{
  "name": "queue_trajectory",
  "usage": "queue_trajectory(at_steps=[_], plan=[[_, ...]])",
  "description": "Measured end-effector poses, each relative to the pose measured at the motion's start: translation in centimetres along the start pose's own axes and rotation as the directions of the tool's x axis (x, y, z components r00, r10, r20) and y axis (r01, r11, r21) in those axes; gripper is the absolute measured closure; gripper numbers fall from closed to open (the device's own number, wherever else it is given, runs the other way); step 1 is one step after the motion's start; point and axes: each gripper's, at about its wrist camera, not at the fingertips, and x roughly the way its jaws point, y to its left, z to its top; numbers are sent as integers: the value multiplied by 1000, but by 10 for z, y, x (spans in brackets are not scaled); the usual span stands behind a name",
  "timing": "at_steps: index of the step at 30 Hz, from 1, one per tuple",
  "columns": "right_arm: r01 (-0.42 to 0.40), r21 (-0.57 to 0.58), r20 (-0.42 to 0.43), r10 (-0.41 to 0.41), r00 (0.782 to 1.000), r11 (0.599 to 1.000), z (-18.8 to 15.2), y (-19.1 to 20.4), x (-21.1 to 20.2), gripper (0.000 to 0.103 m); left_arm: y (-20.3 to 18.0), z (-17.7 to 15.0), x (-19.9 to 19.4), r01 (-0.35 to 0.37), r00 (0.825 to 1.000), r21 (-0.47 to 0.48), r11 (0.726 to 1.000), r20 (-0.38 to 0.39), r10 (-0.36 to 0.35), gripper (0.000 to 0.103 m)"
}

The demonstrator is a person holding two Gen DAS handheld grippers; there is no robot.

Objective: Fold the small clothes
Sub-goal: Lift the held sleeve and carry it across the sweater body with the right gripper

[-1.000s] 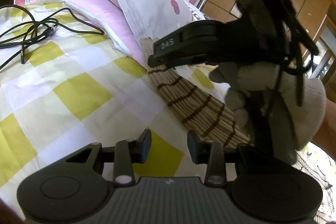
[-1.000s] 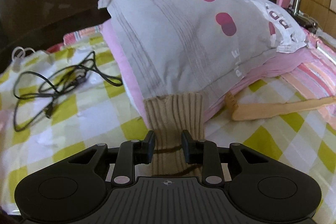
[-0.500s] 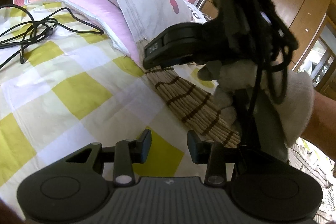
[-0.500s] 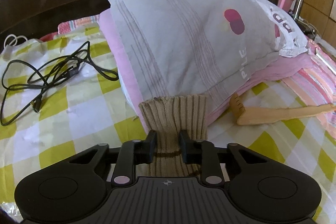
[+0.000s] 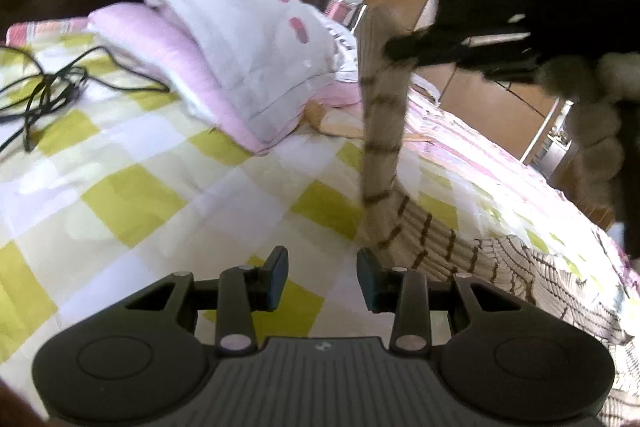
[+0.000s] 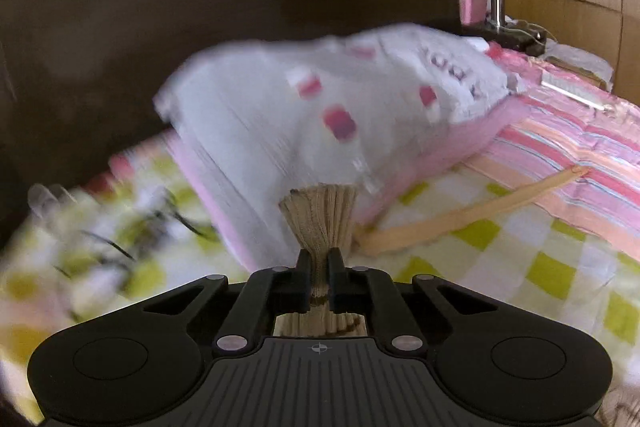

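Right gripper [image 6: 319, 281]: it is clamped on the ribbed end of the beige striped garment [image 5: 382, 131], which is lifted above the bed [image 5: 132, 183].
Left gripper [image 5: 322, 277]: it is held wide apart and nothing is gripped.
Garment: the low part is laid on the checked sheet, right of the pillows [image 5: 224, 39].
Cable [image 5: 44, 95]: it is seen far left.

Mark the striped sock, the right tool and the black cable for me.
striped sock [image 5: 382, 131]: left wrist view, lifted ribbed leg.
right tool [image 6: 319, 277]: right wrist view, where it pinches the sock.
black cable [image 5: 52, 87]: left wrist view, tangled loop.
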Motion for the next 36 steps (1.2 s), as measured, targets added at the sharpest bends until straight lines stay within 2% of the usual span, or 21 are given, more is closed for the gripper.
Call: queue_trajectory(at_steps=[1,3,4,6,7,8,10,11,13,15,17,18,20,22,25,28,29,31,32,34,36], plan=[[18,-2,25,-18,1000,1000,1,-3,-10,96,-1,-1,1,2,1000,4,1000,-3,-2,60],[122,-16,-24,-122,992,992,2,-13,-10,96,-3,-2,2,7,1000,7,1000,-14,-6,60],[128,39,-43,-126,991,991,2,-22,-17,96,-4,-3,1,10,1000,12,1000,-15,-9,60],[49,119,25,-52,998,992,4,-29,-50,96,-9,-4,0,20,1000,26,999,-7,-20,60],[37,107,85,-46,995,994,4,-30,-67,96,-11,-4,0,25,1000,33,999,-5,-24,60],[86,94,104,-96,990,992,4,-37,-75,96,-13,-6,0,29,1000,40,999,-7,-29,60],[237,153,-26,-235,972,960,2,-62,-70,95,-18,-9,-1,38,999,64,997,-15,-37,60],[219,223,-37,-217,976,950,-2,-75,-81,95,-21,-10,-1,42,999,80,996,-14,-41,60],[141,245,75,-164,984,959,-7,-74,-119,95,-29,-14,-1,56,998,121,991,-8,-55,60],[139,248,163,-183,970,959,-15,-80,-154,96,-37,-18,-1,70,998,150,986,-15,-68,60],[263,318,72,-300,951,911,-27,-111,-163,95,-46,-23,-1,87,996,179,980,-27,-83,60],[259,406,34,-298,954,877,-37,-129,-172,95,-52,-25,-2,94,996,199,976,-28,-90,60],[196,437,116,-272,955,878,-53,-136,-203,95,-64,-30,-6,119,993,242,963,-22,-117,60],[233,423,172,-331,928,876,-71,-139,-227,95,-77,-36,-11,146,989,274,951,-26,-144,60],[268,581,70,-376,924,768,-108,-186,-244,95,-96,-46,-18,183,983,311,932,-50,-177,60],[255,578,142,-403,904,775,-135,-187,-276,95,-121,-53,-25,201,979,371,907,-42,-199,53],[281,585,118,-422,899,761,-144,-195,-279,95,-129,-52,-25,205,978,382,901,-40,-206,52],[309,675,8,-425,905,670,-160,-228,-283,95,-148,-51,-28,220,974,399,890,-40,-223,52],[260,719,32,-404,914,645,-170,-236,-291,95,-156,-49,-29,230,971,409,883,-36,-236,51],[196,721,118,-397,910,665,-183,-234,-310,95,-173,-48,-30,240,967,450,861,-30,-253,47],[195,718,133,-407,904,668,-200,-236,-322,95,-191,-48,-26,236,966,493,837,-27,-256,45]])
